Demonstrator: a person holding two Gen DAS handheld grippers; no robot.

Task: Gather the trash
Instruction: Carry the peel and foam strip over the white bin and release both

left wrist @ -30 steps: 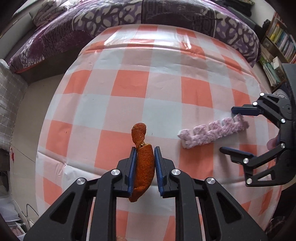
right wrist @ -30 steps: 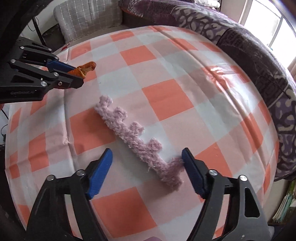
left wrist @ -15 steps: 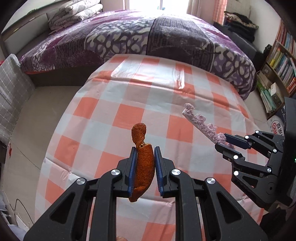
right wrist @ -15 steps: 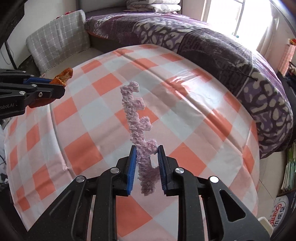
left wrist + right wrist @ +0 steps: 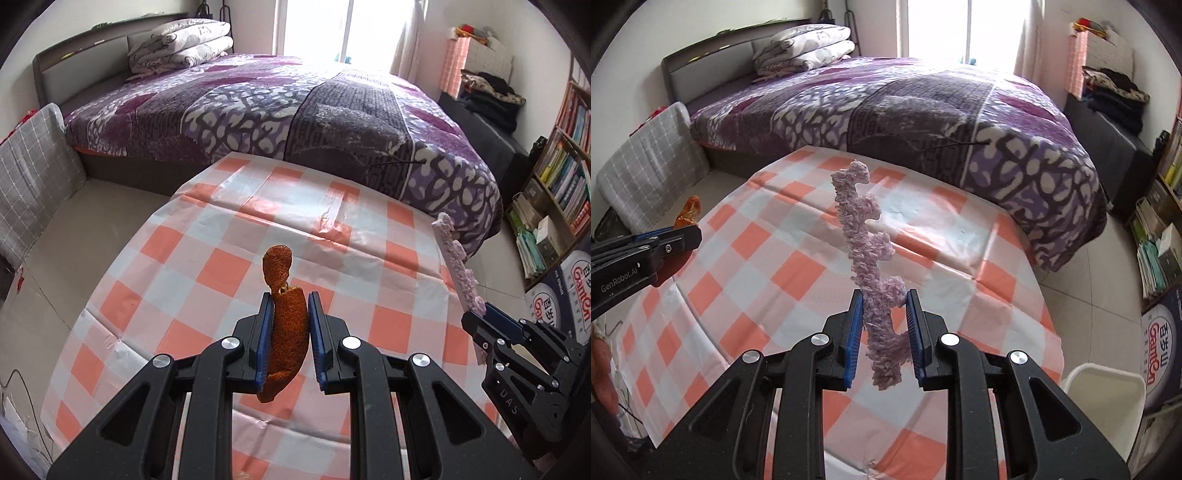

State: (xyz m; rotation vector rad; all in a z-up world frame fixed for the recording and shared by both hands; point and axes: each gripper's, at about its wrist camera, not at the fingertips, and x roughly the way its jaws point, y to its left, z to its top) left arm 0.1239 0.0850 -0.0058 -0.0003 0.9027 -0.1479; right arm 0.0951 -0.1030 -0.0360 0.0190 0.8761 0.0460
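A bed [image 5: 332, 110] under a purple patterned cover fills the far side of the room, with folded bedding [image 5: 181, 44] stacked at its head. In front of it stands a table spread with an orange-and-white checked tablecloth [image 5: 207, 236], whose far edge lies near the side of the bed. A bookshelf [image 5: 561, 177] stands against the wall beyond the table's right edge, and a white bin [image 5: 1104, 402] sits on the floor by the table's near right corner. The right gripper [image 5: 884, 328] is clamped on the lower end of a fuzzy purple notched strip [image 5: 862, 236], holding it upright above the cloth. The left gripper [image 5: 290, 332] is closed tight on a piece of orange peel [image 5: 286, 321], its curled tip poking up past the blue pads [image 5: 264, 336], lifted clear of the tablecloth.
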